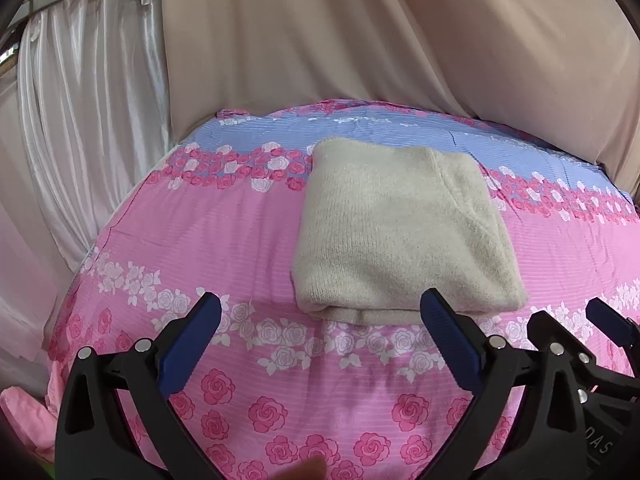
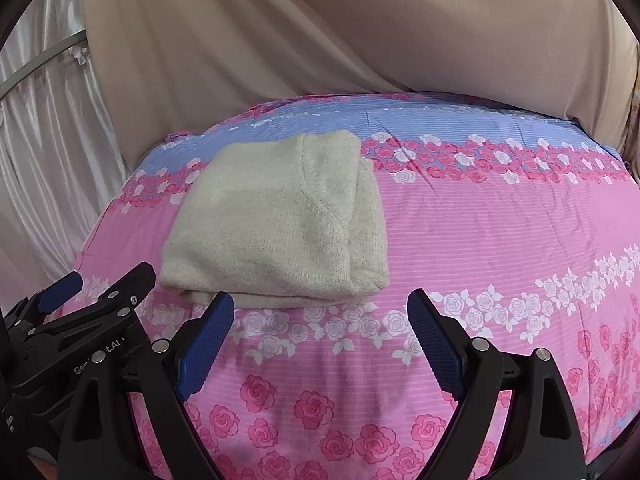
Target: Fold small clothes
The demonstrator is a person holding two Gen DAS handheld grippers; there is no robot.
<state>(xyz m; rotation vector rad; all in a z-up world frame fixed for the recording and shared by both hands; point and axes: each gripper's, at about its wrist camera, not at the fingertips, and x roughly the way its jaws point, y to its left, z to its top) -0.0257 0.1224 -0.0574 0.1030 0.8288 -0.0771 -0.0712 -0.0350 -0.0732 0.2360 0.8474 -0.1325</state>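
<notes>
A folded cream sweater (image 1: 404,228) lies on the bed (image 1: 224,240) toward its far edge. Left claw (image 1: 320,316) and right claw (image 2: 320,312) hover spread, holding nothing, before its near edge.

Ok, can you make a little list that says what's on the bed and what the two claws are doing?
garment: cream knitted sweater, folded into a neat rectangle
surface: pink and blue rose-print bedsheet
behind the bed: beige curtain
left claw: open, holding nothing, just short of the sweater's near edge
right claw: open, holding nothing, near the sweater's near right corner
contact: neither claw grips the sweater
fold status: looks finished
</notes>
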